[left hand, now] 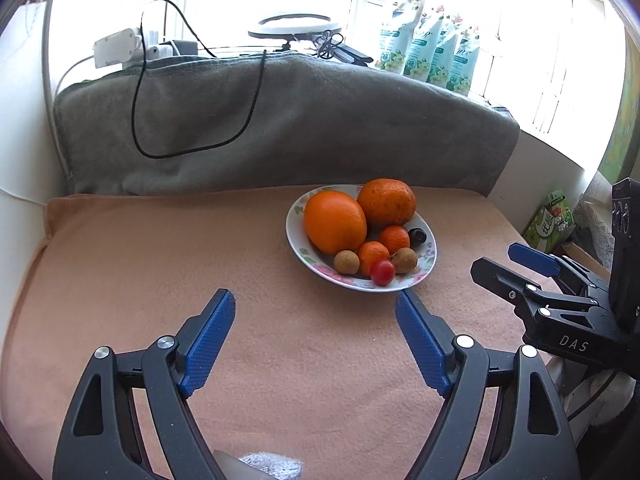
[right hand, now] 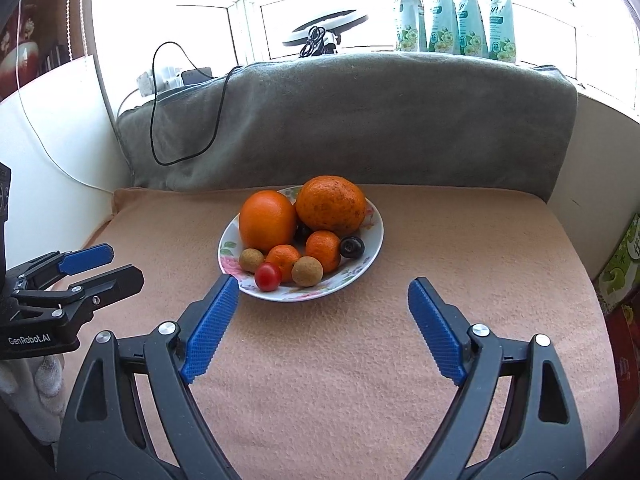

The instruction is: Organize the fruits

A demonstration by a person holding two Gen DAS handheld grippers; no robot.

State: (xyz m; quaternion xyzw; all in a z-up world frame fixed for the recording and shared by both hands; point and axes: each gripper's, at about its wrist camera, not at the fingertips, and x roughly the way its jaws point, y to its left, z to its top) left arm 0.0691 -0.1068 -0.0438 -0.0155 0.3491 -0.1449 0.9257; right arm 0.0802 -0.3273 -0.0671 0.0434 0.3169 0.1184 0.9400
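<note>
A floral plate [left hand: 298,254] [right hand: 372,236] on the peach cloth holds a smooth orange [left hand: 335,222] [right hand: 267,220], a mottled orange [left hand: 386,202] [right hand: 331,203], two small mandarins [right hand: 323,250], two brown longans [right hand: 307,271], a red cherry tomato [left hand: 383,272] [right hand: 268,277] and a dark round fruit [left hand: 418,236] [right hand: 352,247]. My left gripper [left hand: 315,296] [right hand: 124,264] hovers open just short of the plate, to its left. My right gripper [right hand: 324,282] [left hand: 496,260] is open too, near the plate's front right. Neither holds anything.
A grey blanket [right hand: 360,128] with a black cable [left hand: 192,152] draped on it rises behind the cloth. On the sill behind stand several teal pouches [right hand: 456,16], a ring light [left hand: 296,26] and chargers. A green carton [left hand: 550,220] stands off the right edge.
</note>
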